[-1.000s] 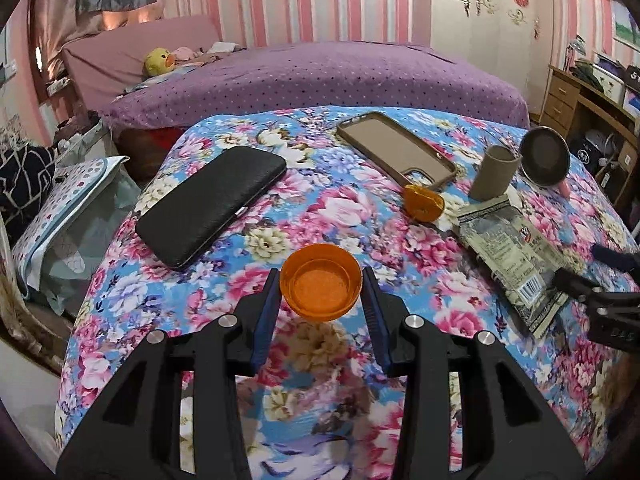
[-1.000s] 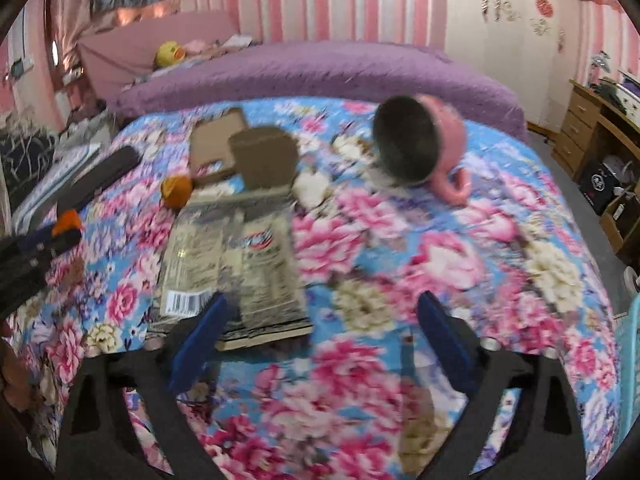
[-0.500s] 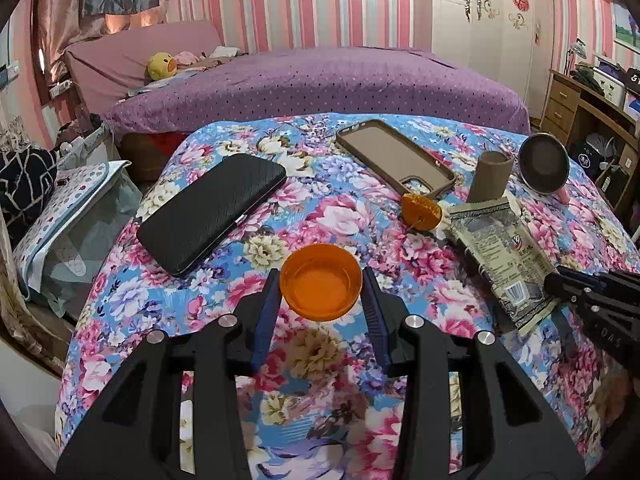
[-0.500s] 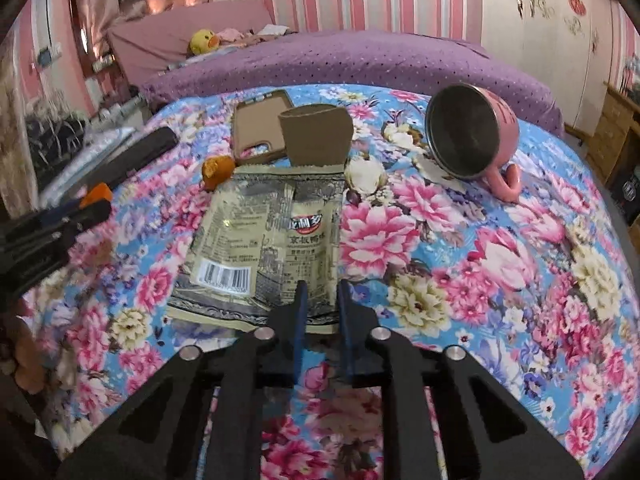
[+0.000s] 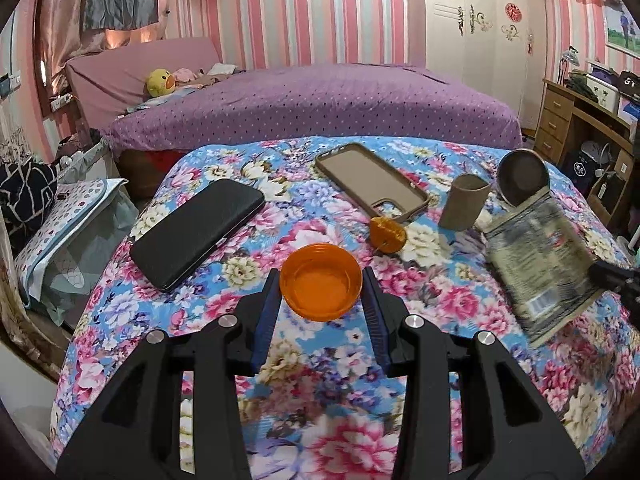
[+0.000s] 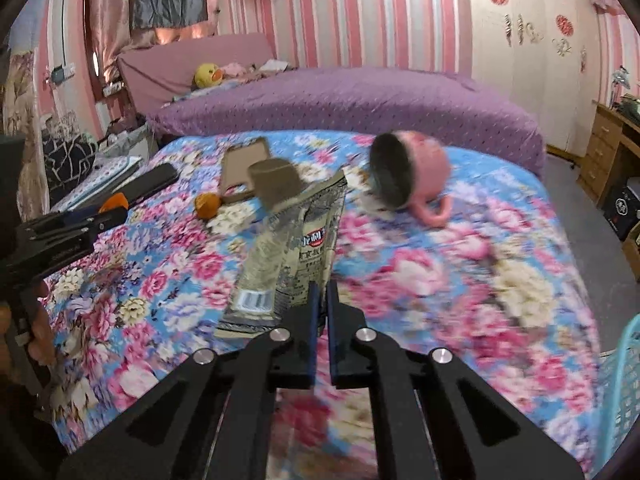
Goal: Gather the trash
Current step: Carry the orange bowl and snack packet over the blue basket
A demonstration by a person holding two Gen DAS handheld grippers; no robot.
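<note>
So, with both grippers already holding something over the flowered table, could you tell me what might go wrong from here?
1. The right hand-held gripper pinches the snack wrapper only at one lower edge; the limp packet could slip out.
2. The swinging wrapper hangs close to the cardboard tube and the tipped pink mug, and could knock them.
3. The left hand-held gripper holds the orange cap by its round rim; it might pop free.

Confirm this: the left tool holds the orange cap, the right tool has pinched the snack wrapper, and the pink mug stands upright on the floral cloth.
Wrong on the pink mug: it lies on its side, as the right wrist view shows. The left tool does hold the orange cap, and the right tool has pinched the snack wrapper.
</note>
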